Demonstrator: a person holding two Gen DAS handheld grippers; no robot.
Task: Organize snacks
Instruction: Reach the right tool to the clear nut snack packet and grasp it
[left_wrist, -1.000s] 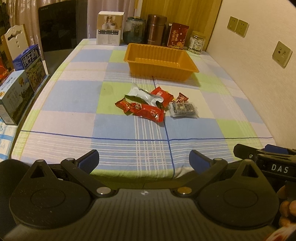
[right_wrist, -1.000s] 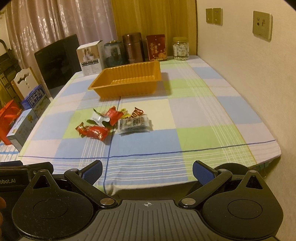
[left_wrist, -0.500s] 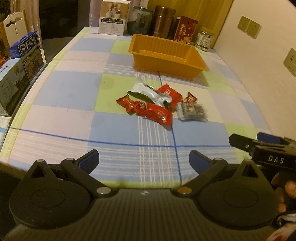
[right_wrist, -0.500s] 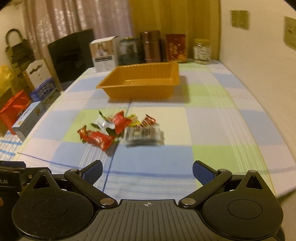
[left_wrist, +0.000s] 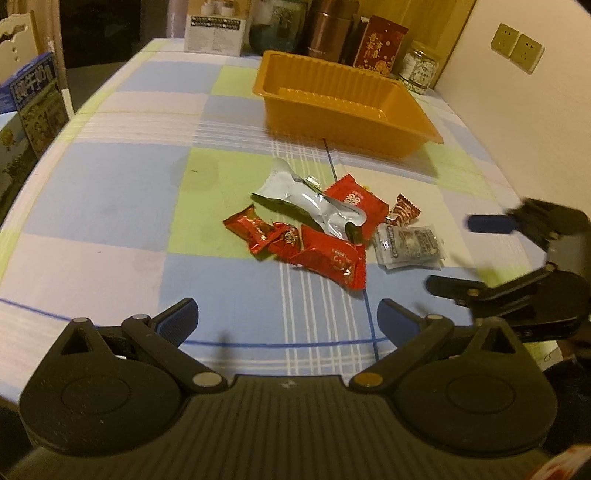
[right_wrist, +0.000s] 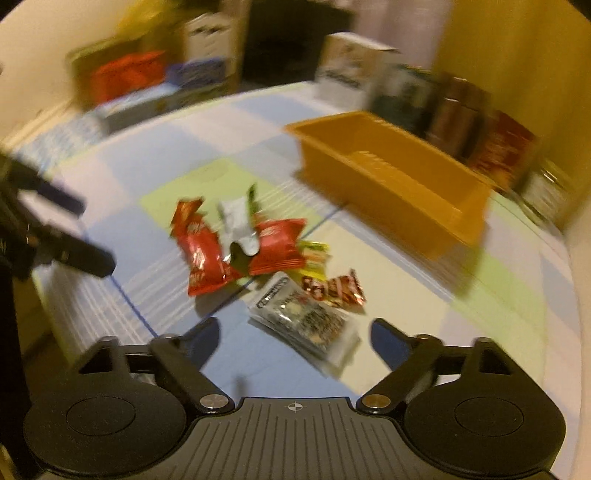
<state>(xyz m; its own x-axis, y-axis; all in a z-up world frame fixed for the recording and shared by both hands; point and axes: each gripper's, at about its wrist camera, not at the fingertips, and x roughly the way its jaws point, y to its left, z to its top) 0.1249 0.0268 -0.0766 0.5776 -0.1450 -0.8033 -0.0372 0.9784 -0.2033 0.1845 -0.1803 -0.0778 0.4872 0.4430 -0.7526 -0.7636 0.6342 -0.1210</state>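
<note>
In the left wrist view the snack pile sits larger and lower in the frame than a second ago, and the right gripper (left_wrist: 454, 254), then only a sliver at the right edge, now reaches in from the right with its fingers spread, one blue pad near the clear packet (left_wrist: 408, 245). The left gripper (left_wrist: 288, 321) stands spread at the bottom with nothing between its pads, above bare tablecloth (left_wrist: 110, 192). The snacks lie mid-frame: a silver pouch (left_wrist: 306, 201) across red packets (left_wrist: 325, 254), a small brown candy (left_wrist: 404, 212) to their right. The orange tray (left_wrist: 343, 107) stands empty behind them, apart from the pile, with open cloth to the left and front; jars and boxes (left_wrist: 376, 46) line the far edge by the wall. In the right wrist view the whole scene has tilted and blurred since the earlier frame, and the clear packet (right_wrist: 306, 321) now lies close in front of the right gripper (right_wrist: 295, 338), whose jaws have just been closing yet stand apart, the packet ahead of the pads and not pressed. The left gripper's fingers (right_wrist: 74, 254) enter at the left edge. The tray (right_wrist: 391, 181) sits upper right; labels on the far containers are unreadable through the blur.
</note>
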